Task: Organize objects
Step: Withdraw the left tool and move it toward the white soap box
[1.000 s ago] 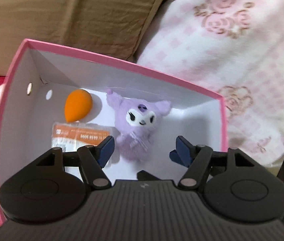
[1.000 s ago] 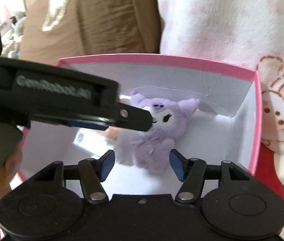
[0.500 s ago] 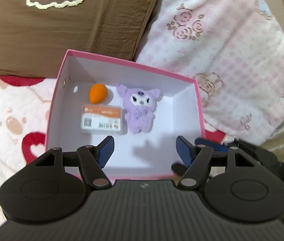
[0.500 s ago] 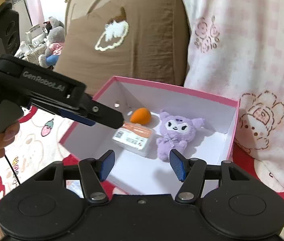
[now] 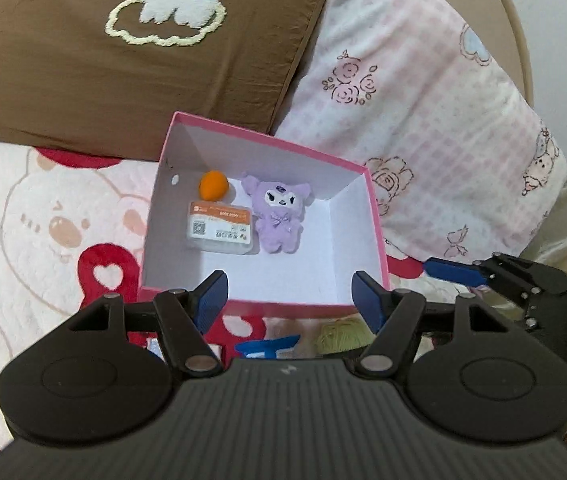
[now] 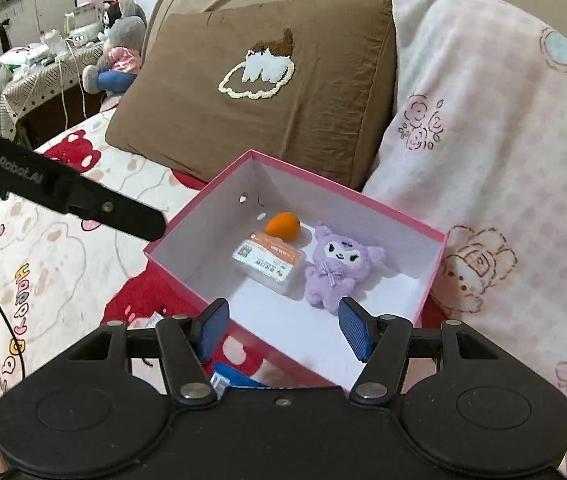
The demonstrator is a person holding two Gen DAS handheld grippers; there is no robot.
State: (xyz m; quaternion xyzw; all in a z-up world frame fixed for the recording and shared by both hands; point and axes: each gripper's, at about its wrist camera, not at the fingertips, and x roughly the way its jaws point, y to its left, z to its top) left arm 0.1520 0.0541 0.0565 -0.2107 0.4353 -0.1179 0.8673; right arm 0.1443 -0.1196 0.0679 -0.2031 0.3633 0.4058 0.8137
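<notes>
Left wrist view: an open pink cardboard box with a white inside [image 5: 357, 236] sits at the middle of the frame on a bed with a white-and-red cartoon print blanket [image 5: 43, 240]. In the box, along its far side, lie three things: a small orange egg-shaped sponge [image 5: 213, 185] at the upper left, a clear flat plastic case with an orange-and-white label [image 5: 220, 227] just below it, and a small purple plush doll with a white face [image 5: 279, 216] just right of the case, touching or nearly touching it. The near half of the box floor is bare white.

The left tongs [image 5: 287, 294] stand about half open over the near rim of the box with nothing between the blue pads. The right tongs [image 6: 283, 326], in the right wrist view, are likewise about half open and hold nothing, low in the frame above the near corner of the box.

Behind the box lean a brown pillow with a stitched cloud design [image 5: 123, 52] at the upper left and a pink checked fleece pillow [image 5: 423, 120] at the upper right.
</notes>
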